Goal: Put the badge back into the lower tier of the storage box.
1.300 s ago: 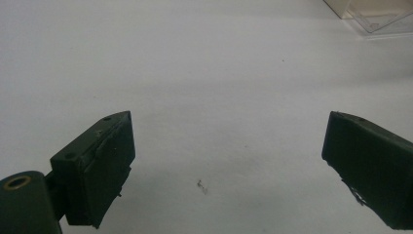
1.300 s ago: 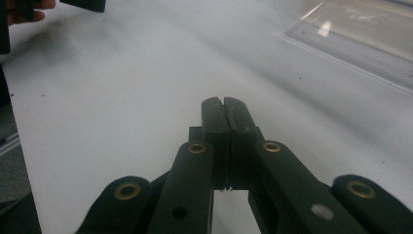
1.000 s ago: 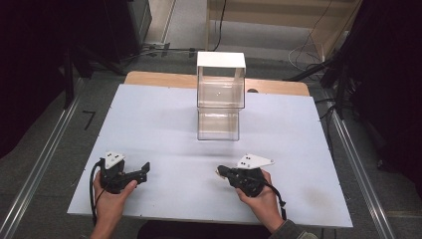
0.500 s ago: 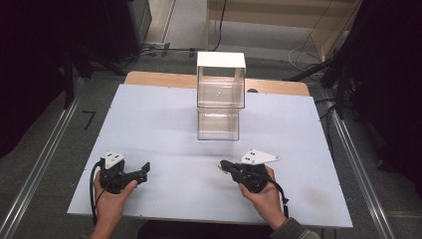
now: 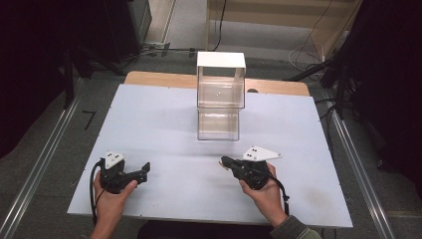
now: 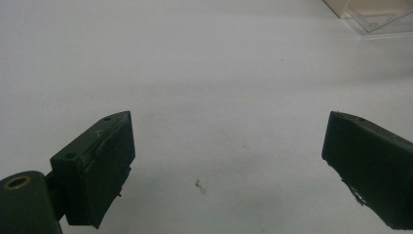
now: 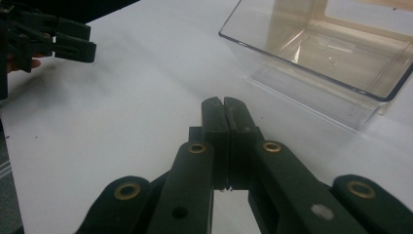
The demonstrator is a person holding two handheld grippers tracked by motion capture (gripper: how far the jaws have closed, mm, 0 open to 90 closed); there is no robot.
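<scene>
- Left hand (image 5: pixel 110 198): came in from the near edge of the table, wrapped around the left gripper's handle, low on the left side.
- Left gripper (image 5: pixel 144 172): lay low on the table top, near the front left, pointing toward the middle. In the left gripper view its two black jaws stood wide apart with bare table between them; nothing was held.
- Cable (image 5: pixel 92 191): black, looped from the back of the left gripper down past the wrist.
- Table (image 5: pixel 164 119): pale grey-white top with a strip of bare wood along the far edge; a small dark speck showed on it between the left jaws.
- Clear boxes (image 5: pixel 220 102): two see-through plastic boxes, one stacked upon the other, standing at the middle of the table toward the far side, well apart from both grippers. The upper one had a white top. The lower box (image 7: pixel 321 58) was open on the side facing the person, and I could see nothing inside it.
- Right gripper (image 5: pixel 224 162): near the front, right of centre, pointing left toward the other gripper. In the right gripper view its jaws were pressed flat together, gripping nothing.
- Right hand (image 5: pixel 263 191): held that gripper from behind, a dark sleeve showing at the wrist.
</scene>
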